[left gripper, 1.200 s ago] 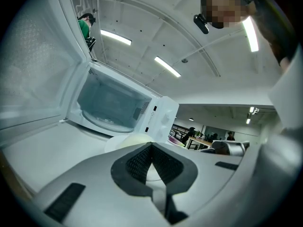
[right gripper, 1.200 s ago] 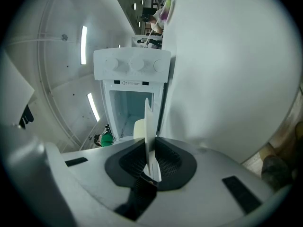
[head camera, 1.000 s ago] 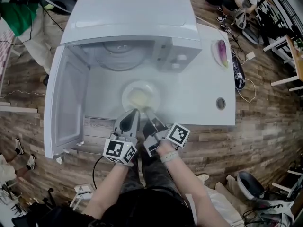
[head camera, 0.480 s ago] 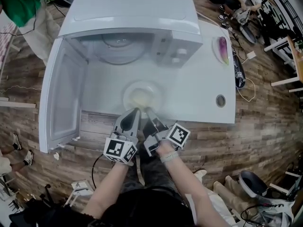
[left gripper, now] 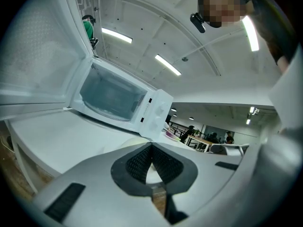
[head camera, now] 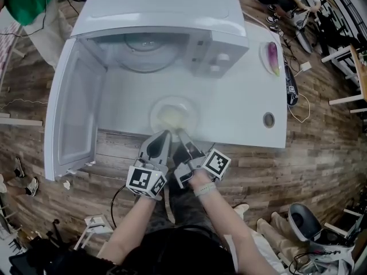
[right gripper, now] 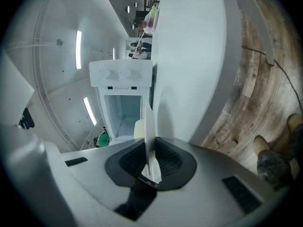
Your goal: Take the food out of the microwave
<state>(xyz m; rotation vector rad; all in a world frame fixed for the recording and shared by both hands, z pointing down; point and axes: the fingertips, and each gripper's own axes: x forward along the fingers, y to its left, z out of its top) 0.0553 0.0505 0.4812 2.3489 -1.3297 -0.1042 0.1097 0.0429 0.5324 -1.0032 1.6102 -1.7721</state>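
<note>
A white plate (head camera: 175,114) with pale food (head camera: 170,119) sits low over the white table (head camera: 241,107), in front of the open microwave (head camera: 160,10). My left gripper (head camera: 163,135) is shut on the plate's near rim, and my right gripper (head camera: 182,135) is shut on the rim just beside it. In the right gripper view the thin plate edge (right gripper: 149,122) stands clamped between the black pads (right gripper: 166,161). The left gripper view shows the pads (left gripper: 137,162) closed at their tips, with the plate (left gripper: 127,144) just beyond. The microwave's cavity (head camera: 146,53) holds only its glass turntable.
The microwave door (head camera: 74,113) hangs wide open at the left. A second dish with a purple item (head camera: 270,58) lies at the table's back right, and a round hole (head camera: 268,119) marks the table near its right edge. Cables and seated people are on the wooden floor around.
Both grippers have kept their hold on the plate and sunk slightly with it toward the table. The view itself has shifted a little.
</note>
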